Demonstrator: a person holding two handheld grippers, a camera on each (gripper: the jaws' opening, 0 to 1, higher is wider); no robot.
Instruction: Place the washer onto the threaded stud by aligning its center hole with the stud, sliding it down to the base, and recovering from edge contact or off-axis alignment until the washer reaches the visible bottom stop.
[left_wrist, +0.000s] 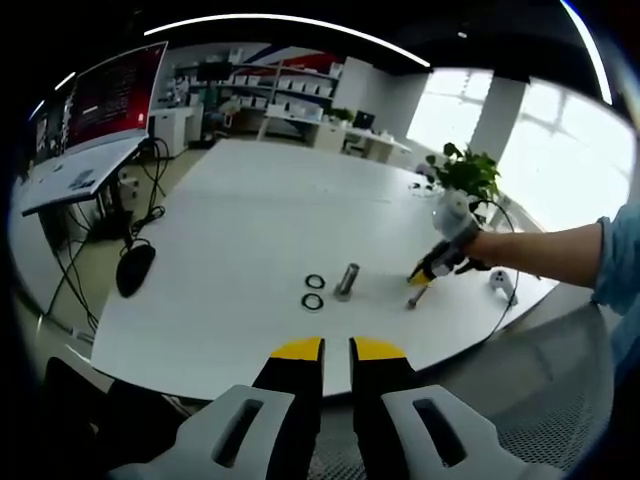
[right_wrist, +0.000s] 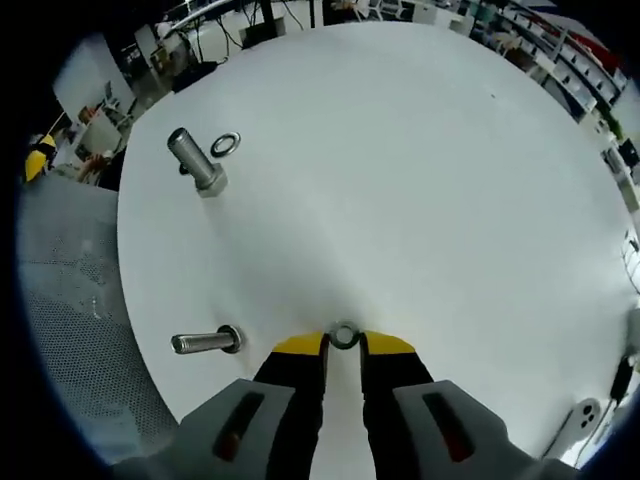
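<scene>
A small silver metal washer (right_wrist: 344, 336) is seen in the right gripper view pinched at the very tips of the right tongs (right_wrist: 344, 346), whose yellow-tipped black jaws are drawn narrow around it just above the white round desk (right_wrist: 420, 180). The washer is held edge-up between the two yellow tips, with its centre hole facing the camera.

Well apart from the tongs, toward the upper left of that view, an upright grey threaded metal stud (right_wrist: 194, 160) stands on the desk with its hexagonal base down. A second silver washer (right_wrist: 226, 144) lies flat just beside it. Nearer the tongs, to their left, a silver bolt lying on its side (right_wrist: 203, 342) is seen close to the desk's edge.

In the left gripper view the left tongs (left_wrist: 337, 350) hang over the near desk edge with their yellow tips set narrow, a slim gap between them and nothing held. The stud (left_wrist: 347, 280) is seen beyond them, with two dark rings (left_wrist: 313, 291) lying flat just to its left. To the right of the stud, the right tongs are held by a gloved hand (left_wrist: 458, 235) low over the desk, with the lying bolt (left_wrist: 415, 296) just below them. A black computer mouse (left_wrist: 134, 268) rests at the desk's left edge.
</scene>
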